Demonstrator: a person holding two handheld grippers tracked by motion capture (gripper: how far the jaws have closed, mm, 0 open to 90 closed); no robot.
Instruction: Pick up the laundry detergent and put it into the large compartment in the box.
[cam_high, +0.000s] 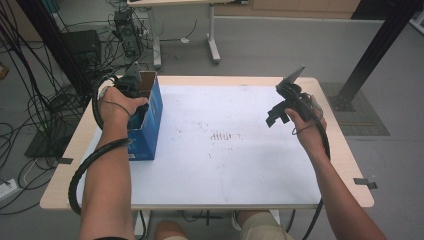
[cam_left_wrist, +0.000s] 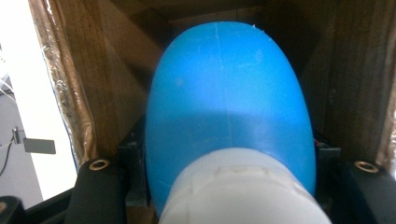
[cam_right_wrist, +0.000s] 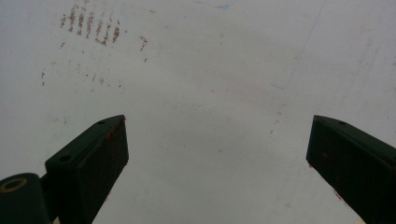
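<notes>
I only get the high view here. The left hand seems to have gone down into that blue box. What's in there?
Observer: A blue bottle with a white cap; the left gripper is clamped on it.
Operator: What's the inside of the box like?
Observer: The box is plain brown cardboard inside, its walls close around the bottle.
Operator: And the other hand, is it carrying something?
Observer: No. The right gripper has its jaws wide apart over the bare white table.
</notes>
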